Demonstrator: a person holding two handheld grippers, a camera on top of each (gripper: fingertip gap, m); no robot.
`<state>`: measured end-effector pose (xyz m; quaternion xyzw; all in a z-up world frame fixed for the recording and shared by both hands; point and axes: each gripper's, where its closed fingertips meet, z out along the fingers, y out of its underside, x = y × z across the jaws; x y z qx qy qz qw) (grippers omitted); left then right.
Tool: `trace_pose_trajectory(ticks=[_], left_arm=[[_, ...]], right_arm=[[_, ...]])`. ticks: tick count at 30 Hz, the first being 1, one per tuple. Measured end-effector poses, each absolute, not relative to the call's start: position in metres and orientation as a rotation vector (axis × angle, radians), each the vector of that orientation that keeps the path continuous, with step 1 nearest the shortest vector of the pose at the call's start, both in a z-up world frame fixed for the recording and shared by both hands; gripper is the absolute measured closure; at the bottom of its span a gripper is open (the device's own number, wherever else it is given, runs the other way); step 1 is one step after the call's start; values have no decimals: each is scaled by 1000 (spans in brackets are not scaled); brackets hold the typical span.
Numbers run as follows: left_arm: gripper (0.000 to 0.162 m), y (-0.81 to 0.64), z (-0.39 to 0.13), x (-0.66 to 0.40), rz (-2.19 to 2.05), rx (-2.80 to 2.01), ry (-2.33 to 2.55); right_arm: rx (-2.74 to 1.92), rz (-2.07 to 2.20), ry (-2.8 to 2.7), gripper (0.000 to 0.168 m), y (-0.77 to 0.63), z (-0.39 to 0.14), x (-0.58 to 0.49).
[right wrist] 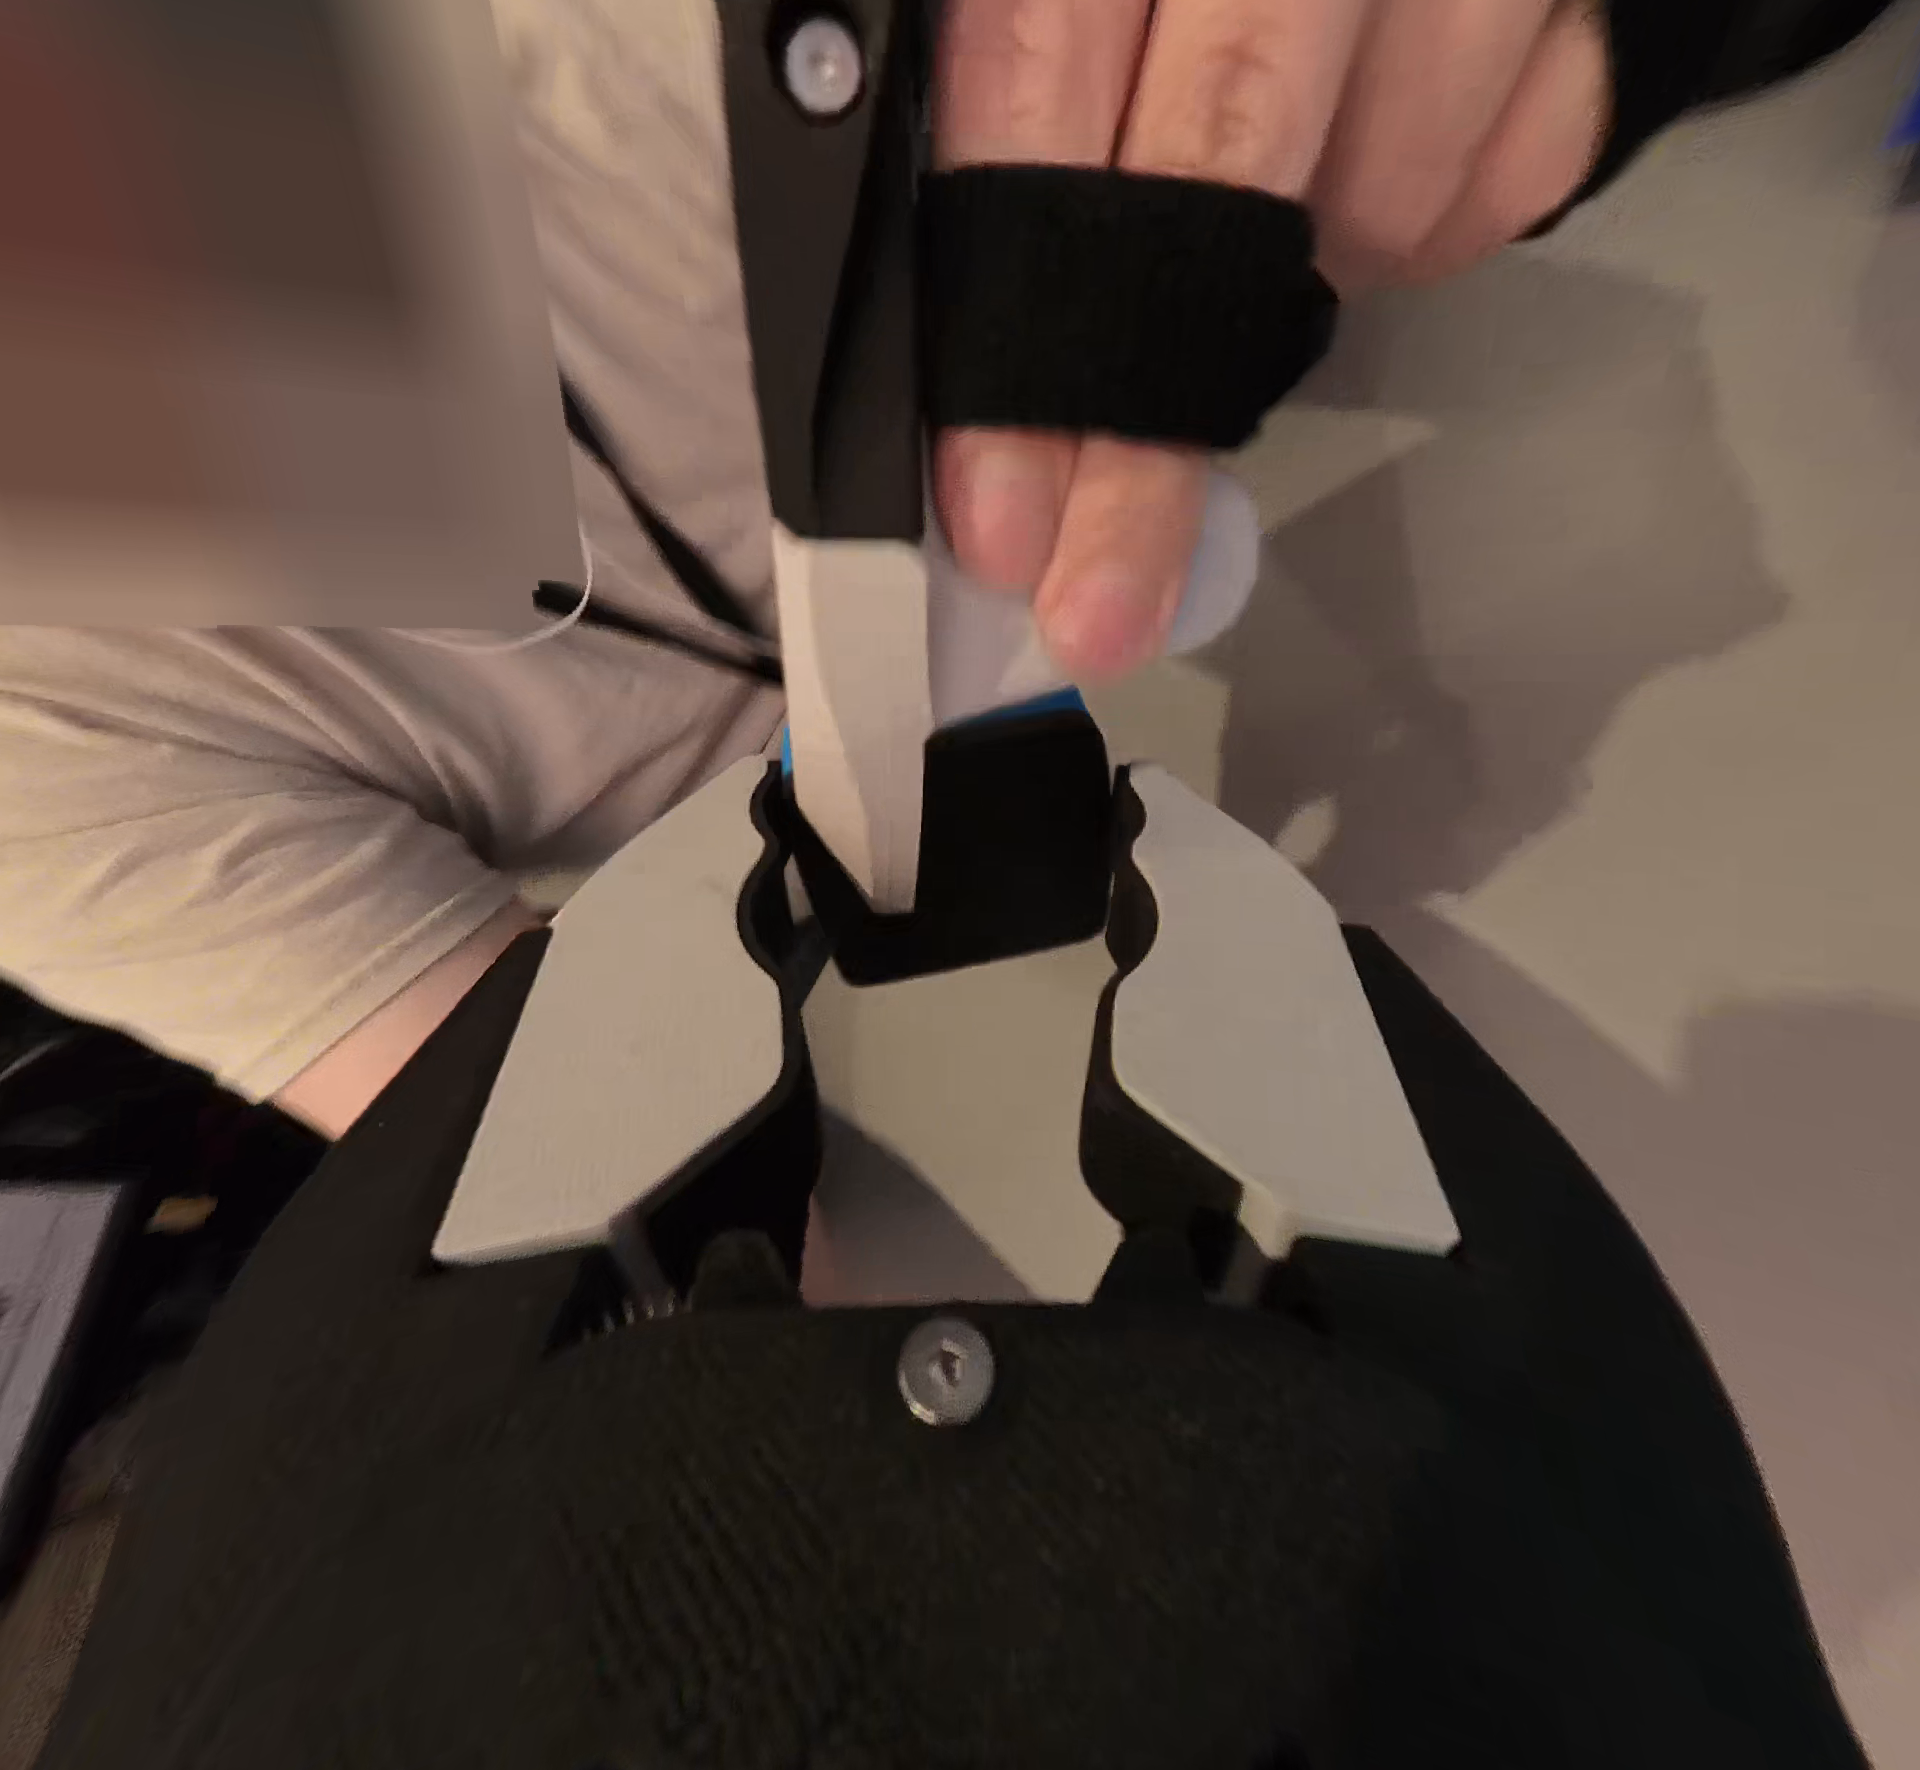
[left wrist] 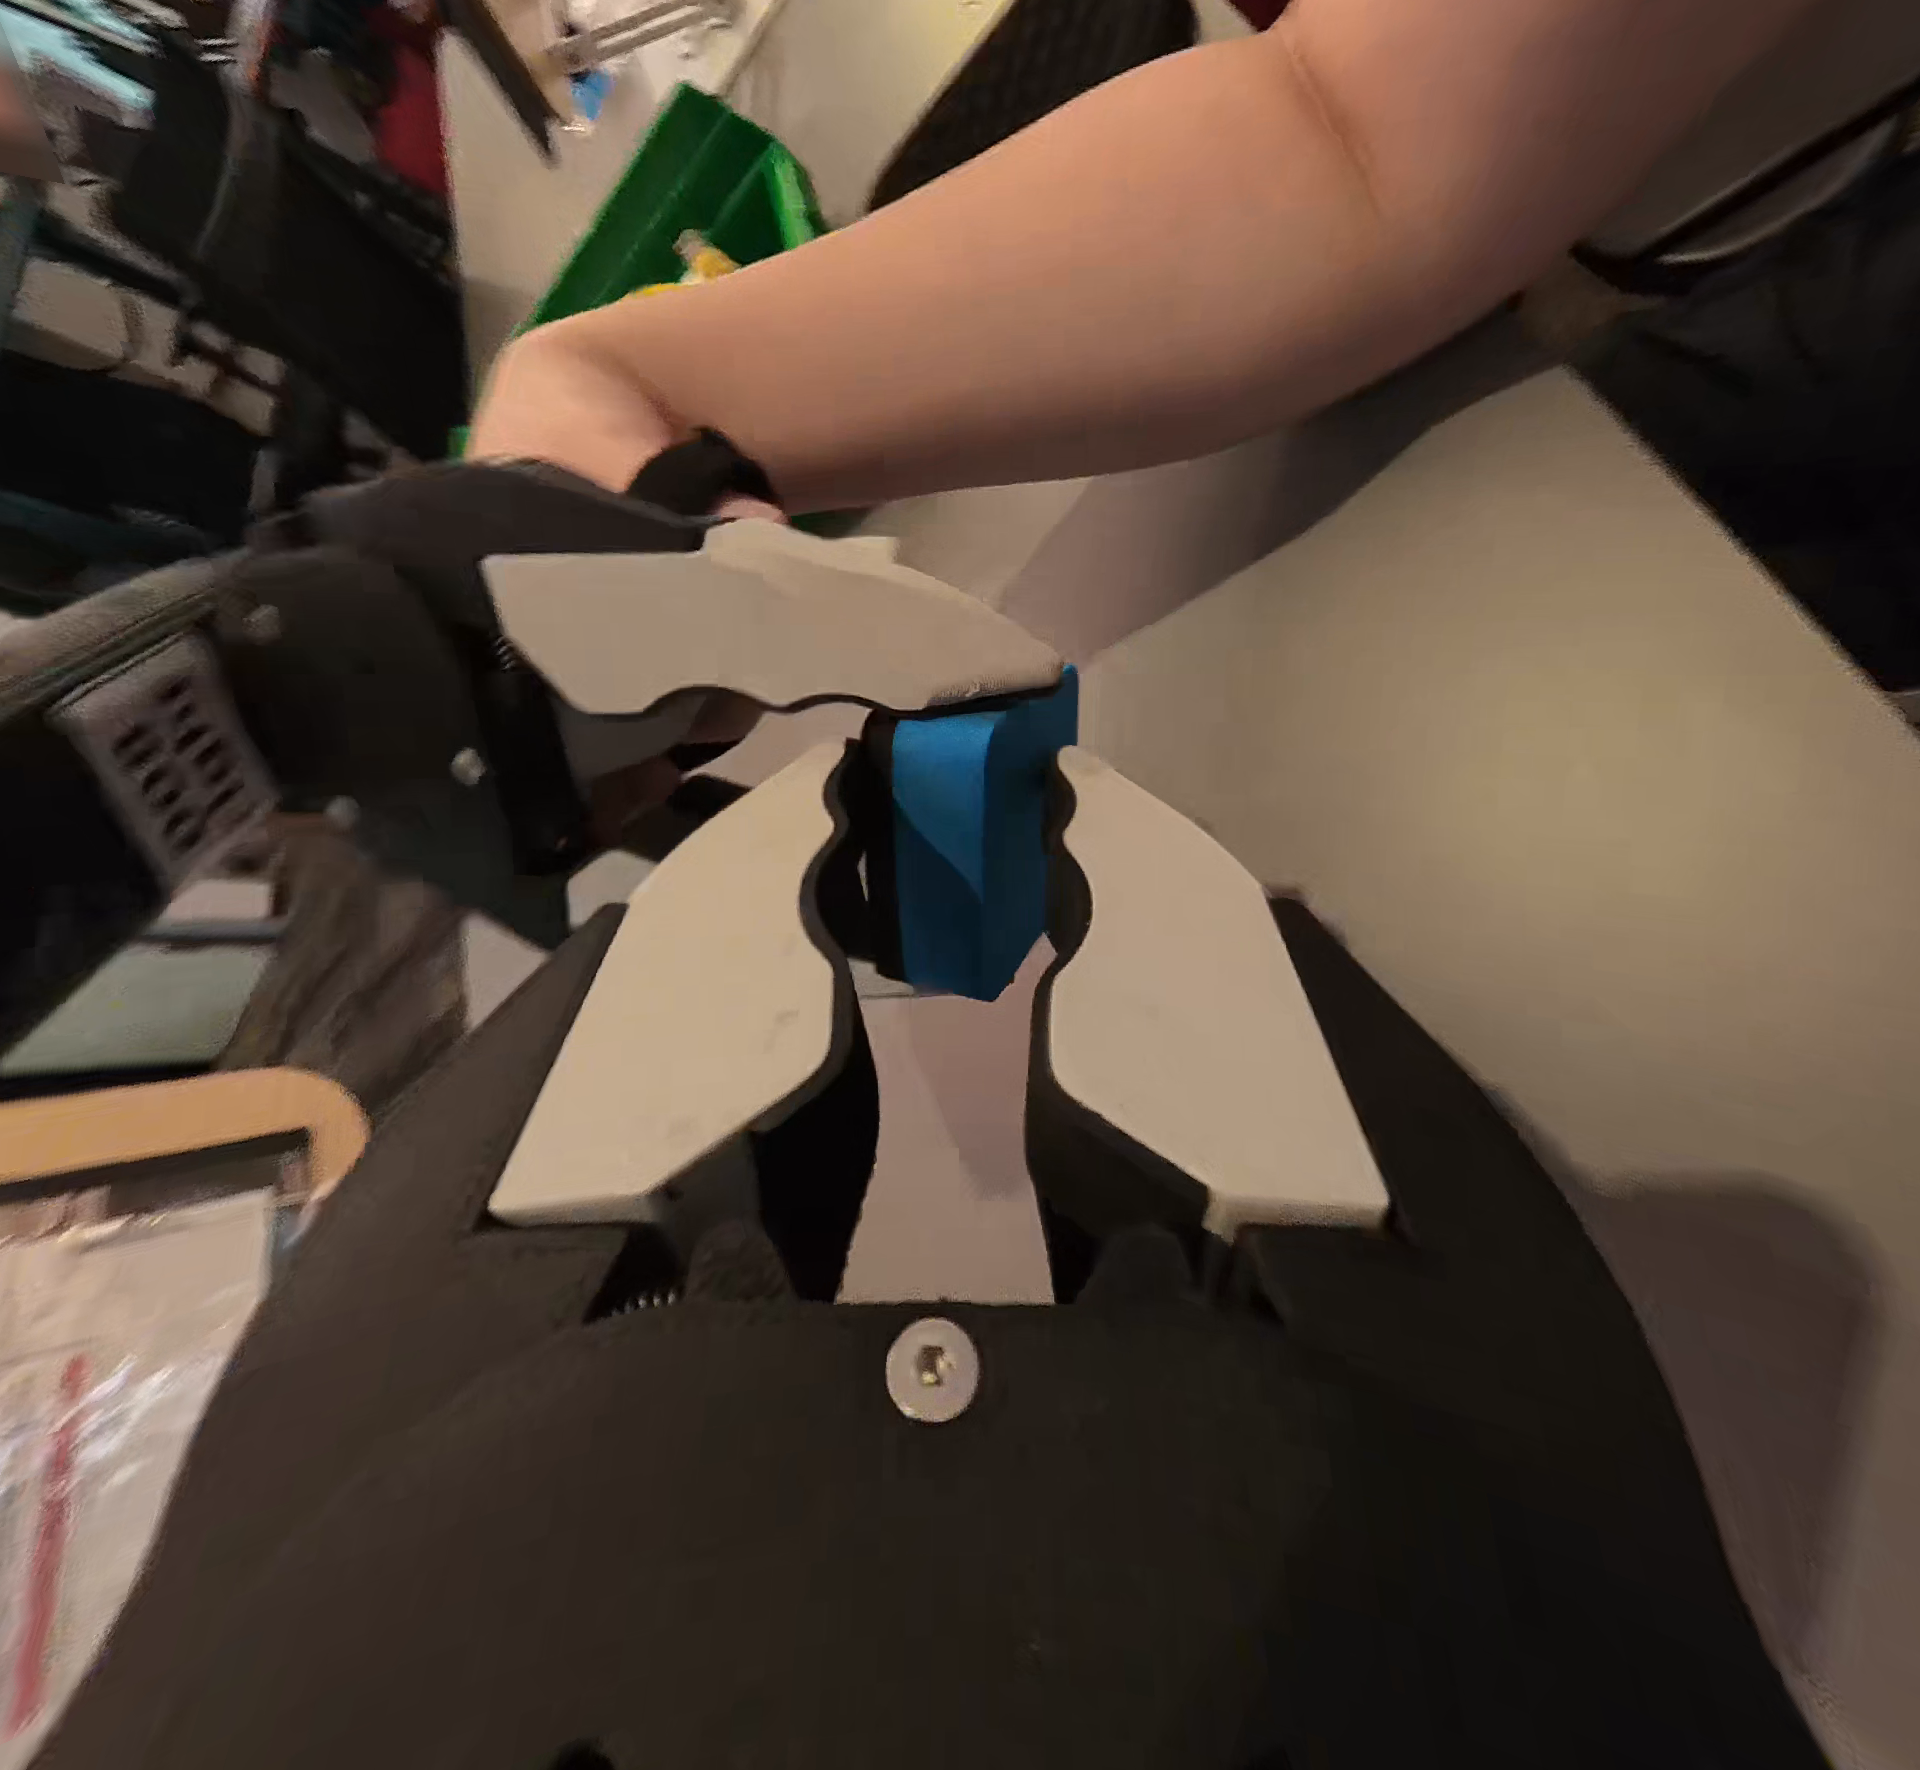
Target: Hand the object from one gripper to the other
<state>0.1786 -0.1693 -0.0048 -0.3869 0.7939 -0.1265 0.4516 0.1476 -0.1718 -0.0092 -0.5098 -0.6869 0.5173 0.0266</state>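
Note:
The object is a small blue block with one black face, held in the air above the table. In the left wrist view my left gripper is shut on it, one fingertip on each side. The right gripper reaches in from the left, with its upper finger lying on the block's top and its lower finger hidden. In the right wrist view my right gripper is closed against the block's two sides. One finger of the left gripper comes down across the black face, and the other is behind the block.
A beige table lies below. A green bin and a black case stand farther back. The person's forearm crosses the left wrist view. A hand and light-shirted torso fill the right wrist view.

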Motion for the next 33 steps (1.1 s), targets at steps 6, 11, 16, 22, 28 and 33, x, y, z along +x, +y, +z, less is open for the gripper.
trace_pose_trajectory(ticks=[6,11,16,22,28,33], left_arm=[[134,-113,101,141,-265,-975,1361],[134,-102,182,98,-655,-944,796],[135,-81,180,92,-1192,-1139,456],[135,-73,147,116,-1268,-1371,581],[135,-69,124,127,-1054,-1479,721],[126,-70,130,125,-1070,-1434,735]], right_arm=[[-1207,1506,-1506,83,-110,73,143],[-894,1226,-1104,82,-70,130,146],[-713,572,-917,88,-52,141,139],[-606,123,-1068,88,-67,132,126],[-603,-59,-1175,98,-71,125,119],[-715,21,-1182,111,-64,122,122]])
